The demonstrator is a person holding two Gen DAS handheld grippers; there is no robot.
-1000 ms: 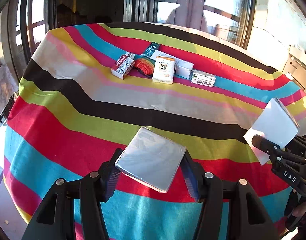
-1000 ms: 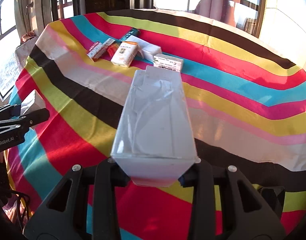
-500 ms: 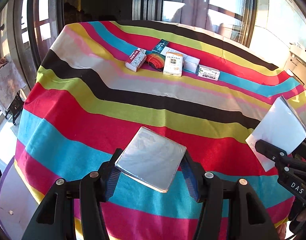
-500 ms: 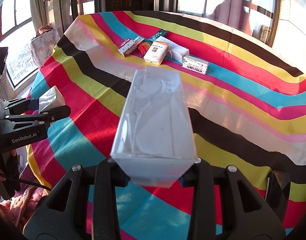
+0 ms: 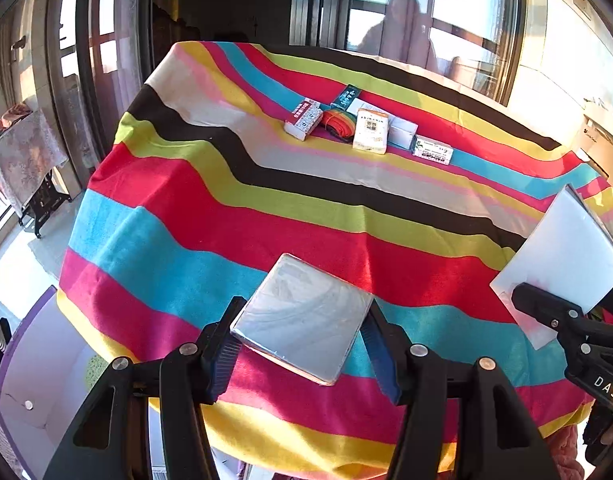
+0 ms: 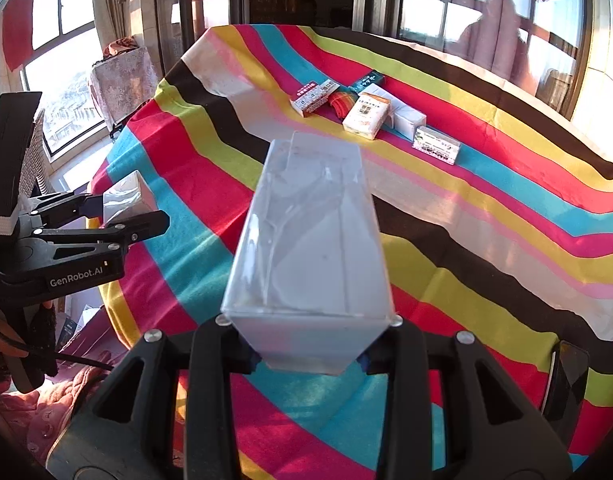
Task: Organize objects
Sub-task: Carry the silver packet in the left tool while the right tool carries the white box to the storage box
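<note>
Left tool [image 5: 302, 344] gripping silver packet [image 5: 302, 316]; right tool [image 6: 308, 354] gripping white box [image 6: 310, 240]

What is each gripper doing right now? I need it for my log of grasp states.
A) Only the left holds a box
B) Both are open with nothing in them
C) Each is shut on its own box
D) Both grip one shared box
C: the left gripper clamps a silvery wrapped box, and the right gripper clamps a long white box.

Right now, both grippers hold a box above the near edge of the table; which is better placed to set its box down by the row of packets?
Right, marginally: the right gripper and its tall white box aim at the row of packets; the left gripper sits nearer the corner.
</note>
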